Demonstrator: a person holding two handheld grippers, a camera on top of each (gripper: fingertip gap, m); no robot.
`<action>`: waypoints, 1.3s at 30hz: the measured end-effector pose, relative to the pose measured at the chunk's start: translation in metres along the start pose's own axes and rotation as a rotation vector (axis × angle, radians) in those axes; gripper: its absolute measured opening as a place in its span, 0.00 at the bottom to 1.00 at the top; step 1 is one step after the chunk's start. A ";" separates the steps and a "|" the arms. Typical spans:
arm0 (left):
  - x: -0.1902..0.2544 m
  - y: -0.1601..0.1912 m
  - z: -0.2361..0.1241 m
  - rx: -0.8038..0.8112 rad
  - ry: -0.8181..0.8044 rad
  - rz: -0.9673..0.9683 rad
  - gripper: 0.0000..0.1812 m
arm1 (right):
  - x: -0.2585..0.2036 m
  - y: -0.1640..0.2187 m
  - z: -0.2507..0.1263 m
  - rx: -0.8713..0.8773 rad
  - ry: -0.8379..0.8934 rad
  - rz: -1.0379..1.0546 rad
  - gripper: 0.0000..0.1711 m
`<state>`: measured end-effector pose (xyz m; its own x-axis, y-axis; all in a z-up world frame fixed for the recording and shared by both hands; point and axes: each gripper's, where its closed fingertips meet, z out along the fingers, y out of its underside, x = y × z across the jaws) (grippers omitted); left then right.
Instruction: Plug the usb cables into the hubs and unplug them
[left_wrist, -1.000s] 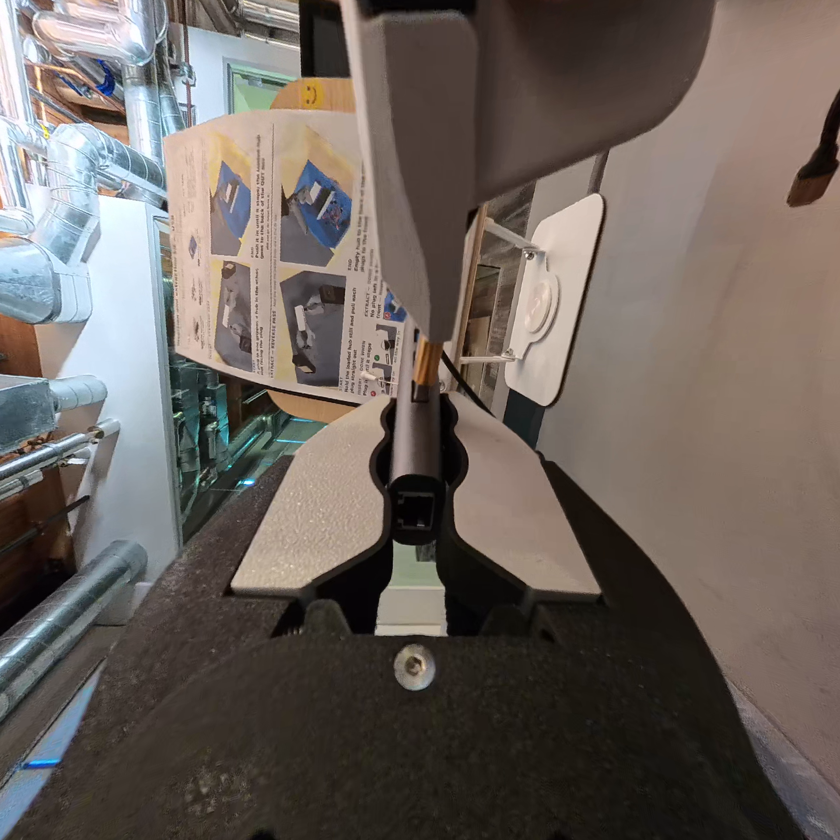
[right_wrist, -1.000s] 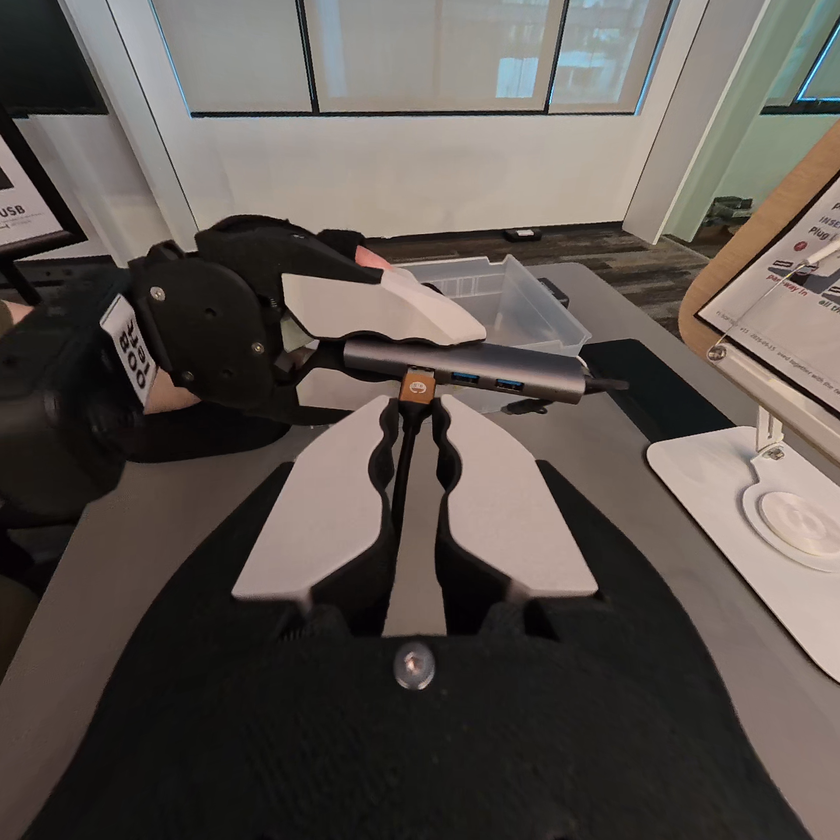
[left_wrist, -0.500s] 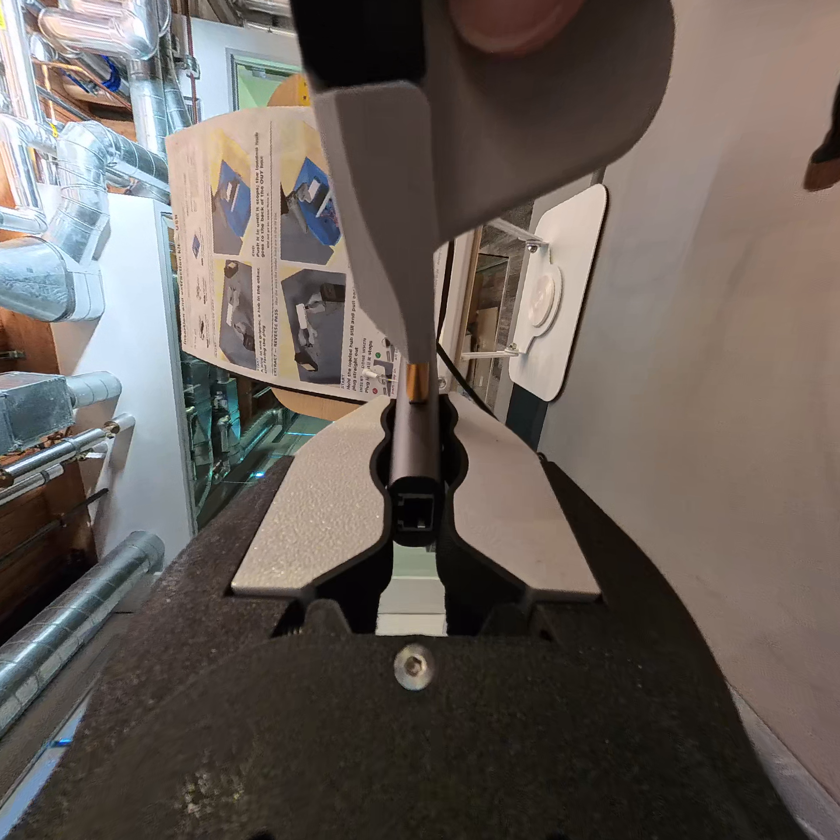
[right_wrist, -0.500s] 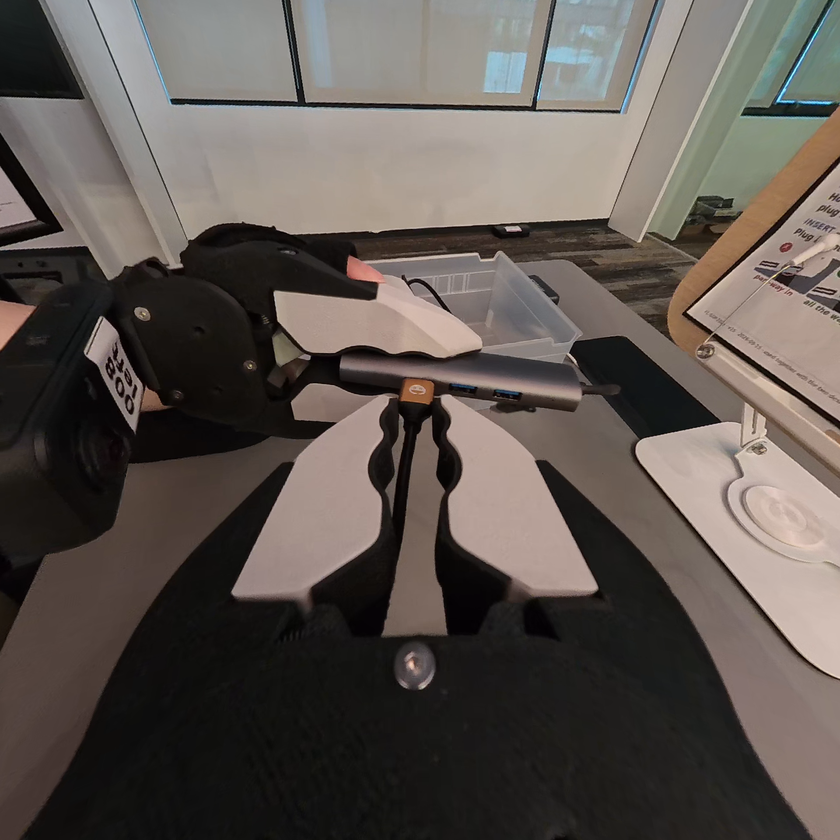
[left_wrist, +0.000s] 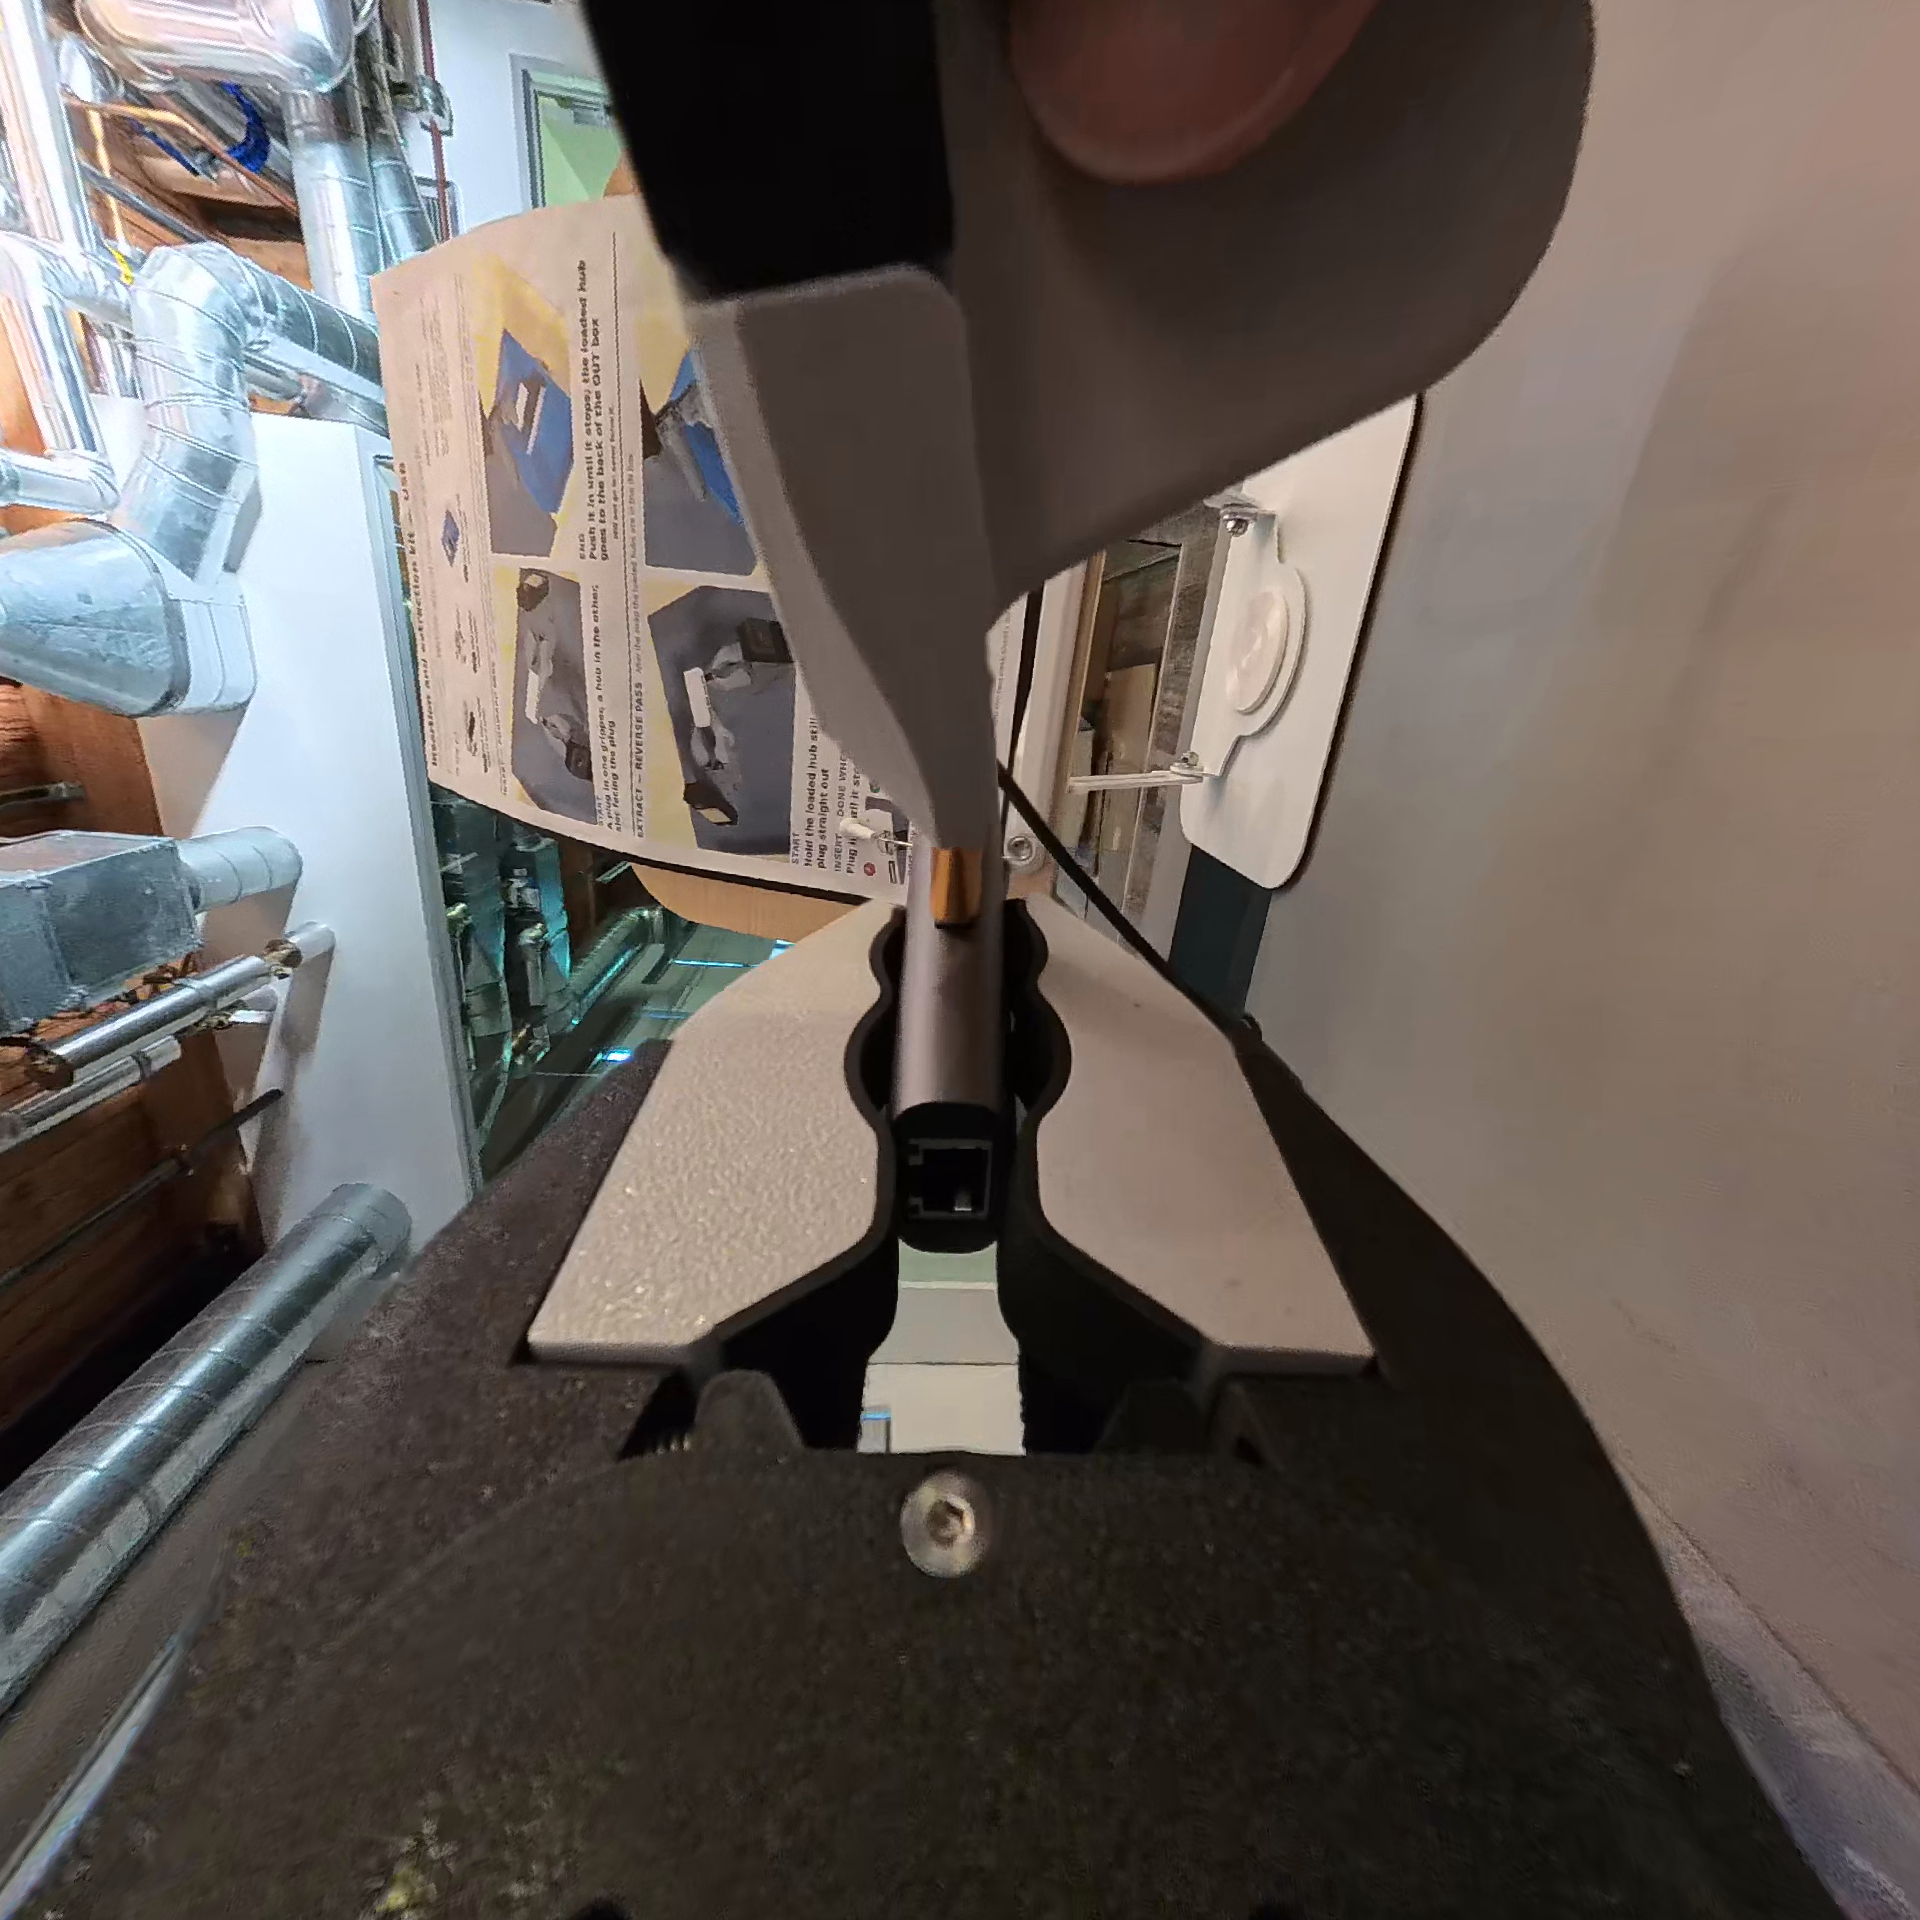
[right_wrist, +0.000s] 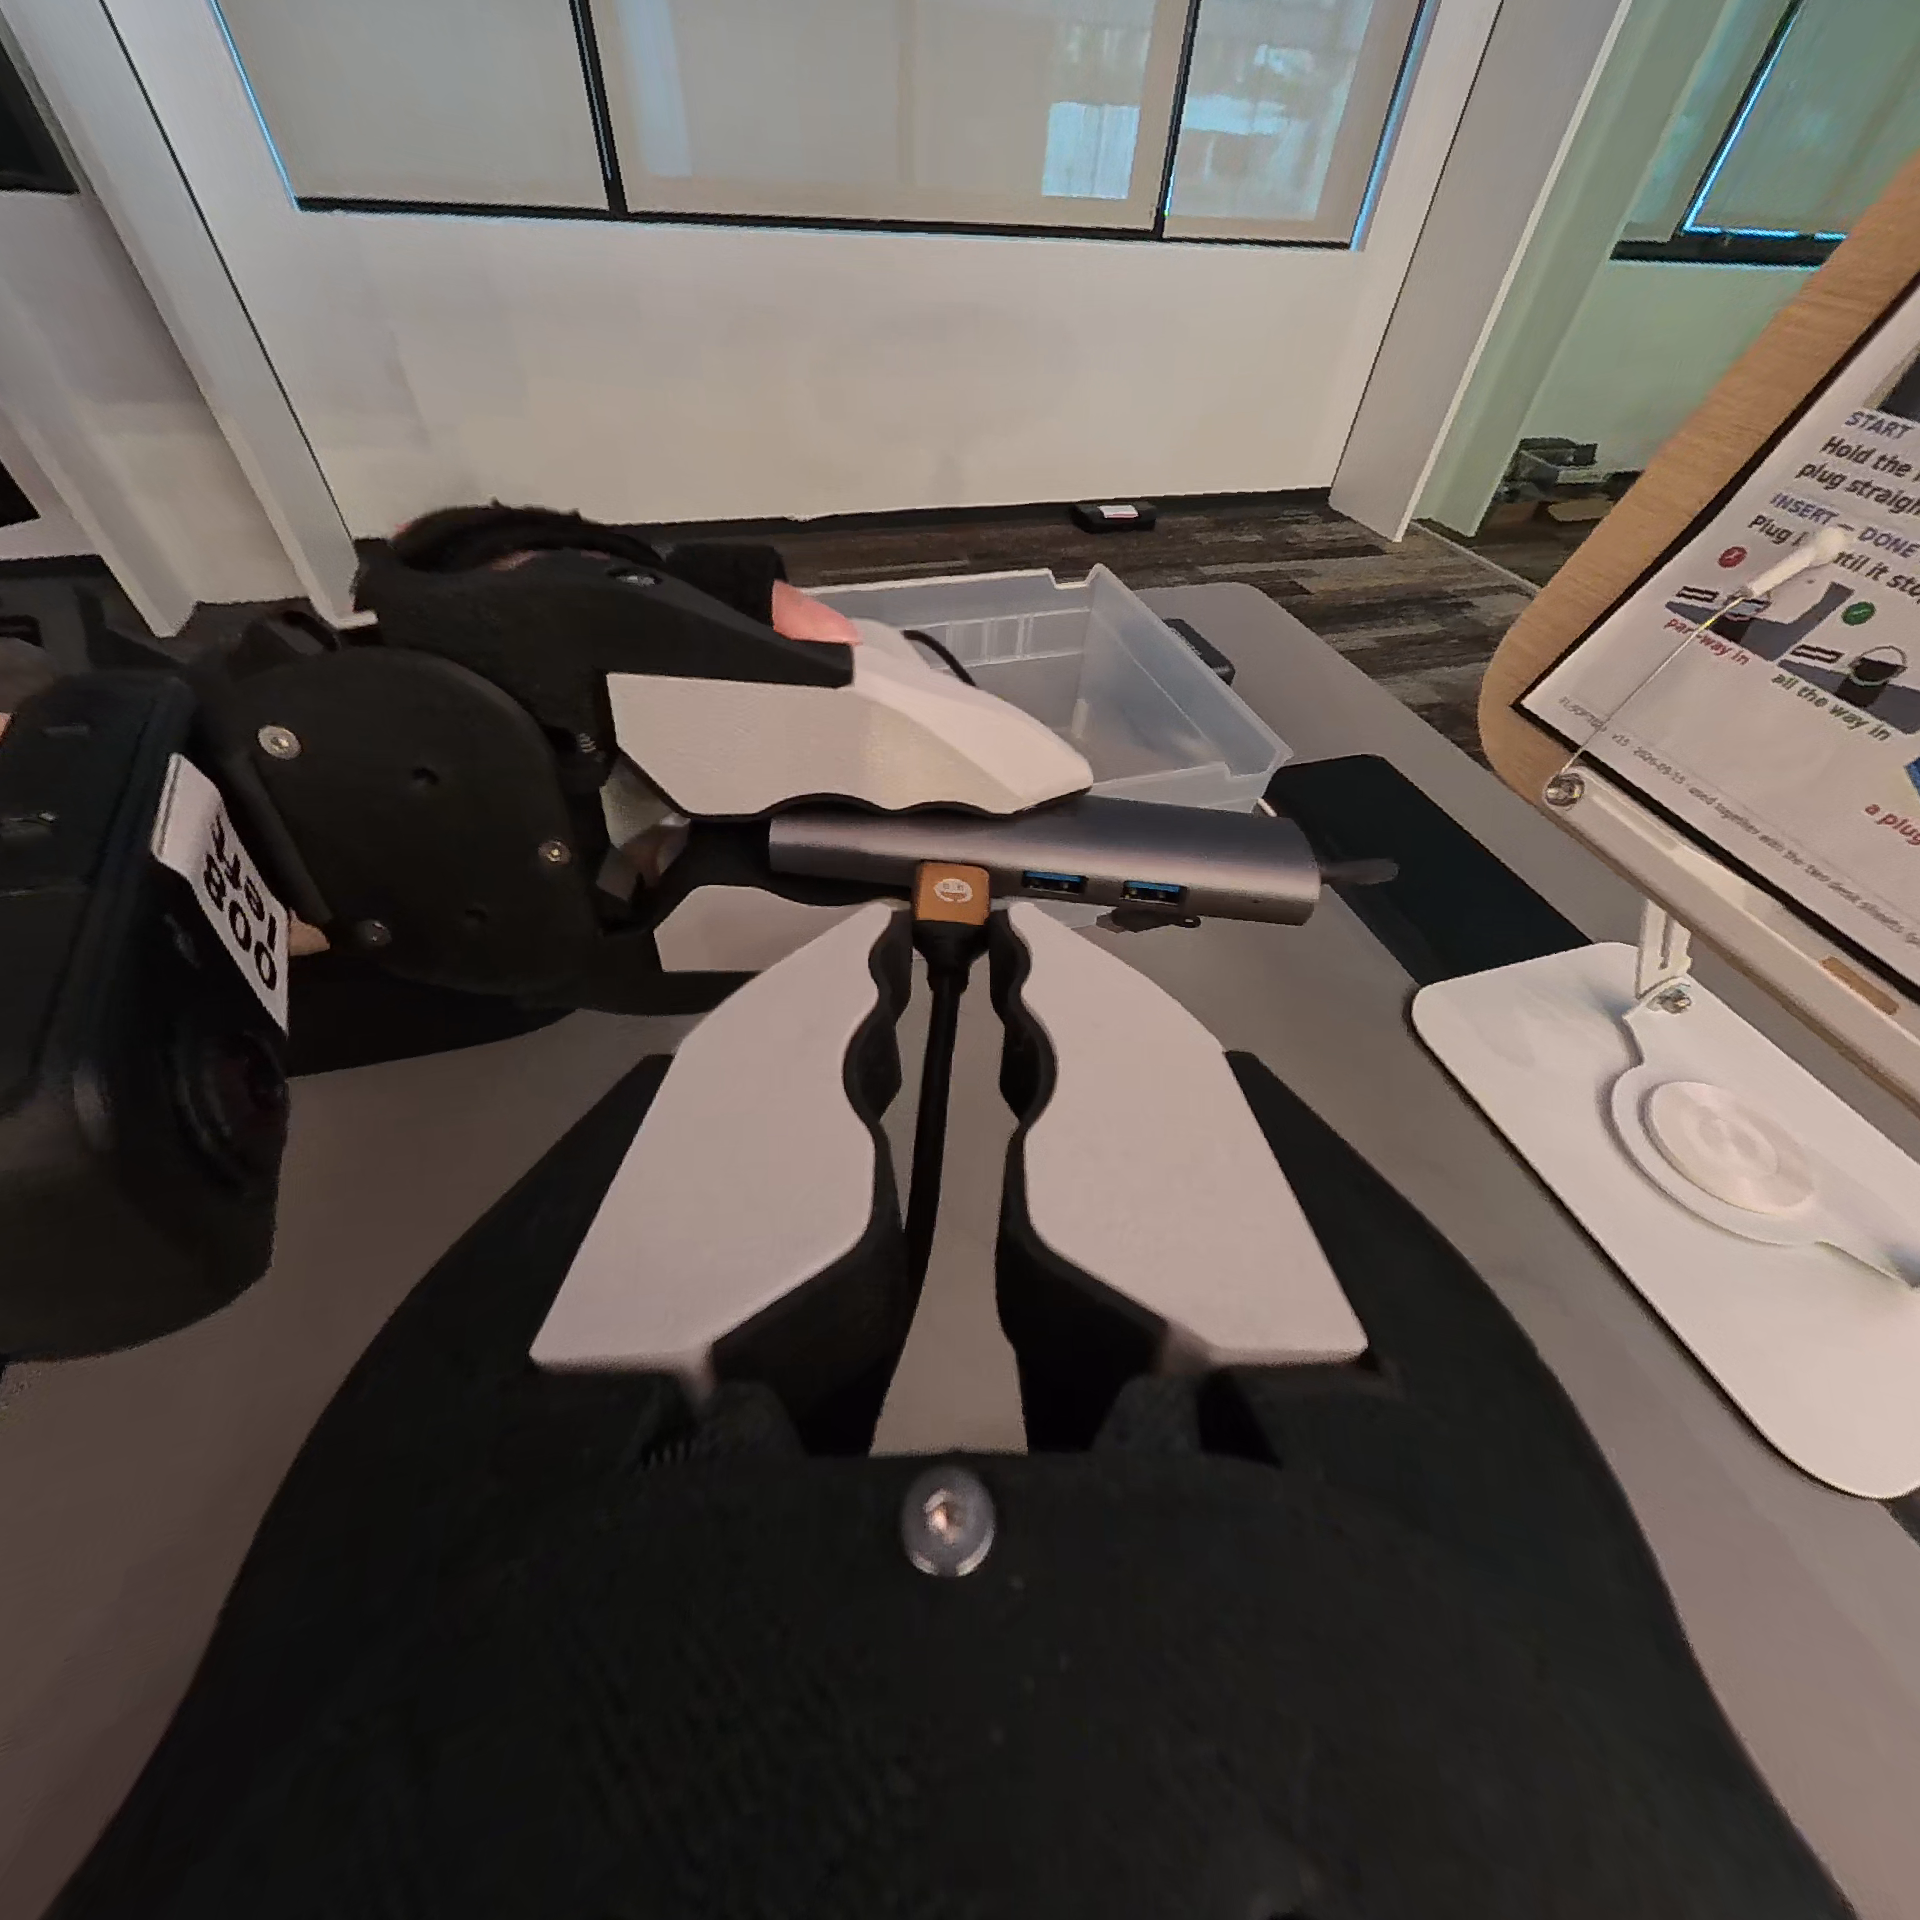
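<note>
Right claw (right_wrist: 948, 940): clamped on the USB cable (right_wrist: 930, 1081) just behind its orange plug (right_wrist: 948, 896). The black cord is seen running back between the two grey fingers (right_wrist: 727, 1164). The plug is seated in a side port of the grey hub (right_wrist: 1049, 860), at the end nearest the left claw; two blue ports (right_wrist: 1101, 885) beside it are left free.

Left claw (left_wrist: 951, 935): clamped on the hub (left_wrist: 948, 1039) lengthwise. In the left wrist view the hub's end face with its square socket is turned toward the camera, and the orange plug (left_wrist: 956, 883) is seen at the far end, pinched by the right claw's finger (left_wrist: 883, 582).

The hub is held level, above the table (right_wrist: 1351, 987), over its middle area. Whether it touches the table cannot be told.

Toward the far edge, a clear plastic bin (right_wrist: 1122, 675) is seen behind the hub, with a cable inside. At the right edge, a white stand base (right_wrist: 1662, 1143) is placed, carrying an instruction sheet (right_wrist: 1787, 582) on a wooden board. A black mat (right_wrist: 1403, 821) lies between bin and stand.
</note>
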<state>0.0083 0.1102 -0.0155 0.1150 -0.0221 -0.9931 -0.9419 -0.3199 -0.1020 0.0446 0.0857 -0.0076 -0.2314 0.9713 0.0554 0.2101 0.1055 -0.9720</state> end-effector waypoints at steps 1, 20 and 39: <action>-0.003 0.000 -0.001 0.001 -0.010 -0.002 0.09 | 0.000 0.000 0.000 -0.002 -0.004 -0.016 0.09; -0.041 -0.012 -0.018 0.077 -0.331 0.129 0.11 | -0.012 -0.023 -0.012 0.092 0.044 -0.257 0.09; -0.041 -0.015 -0.021 0.161 -0.281 0.016 0.09 | -0.014 -0.027 -0.017 0.112 0.035 -0.274 0.09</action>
<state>0.0244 0.0963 0.0280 0.0296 0.2437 -0.9694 -0.9833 -0.1671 -0.0720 0.0584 0.0727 0.0222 -0.2322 0.9167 0.3252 0.0377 0.3426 -0.9387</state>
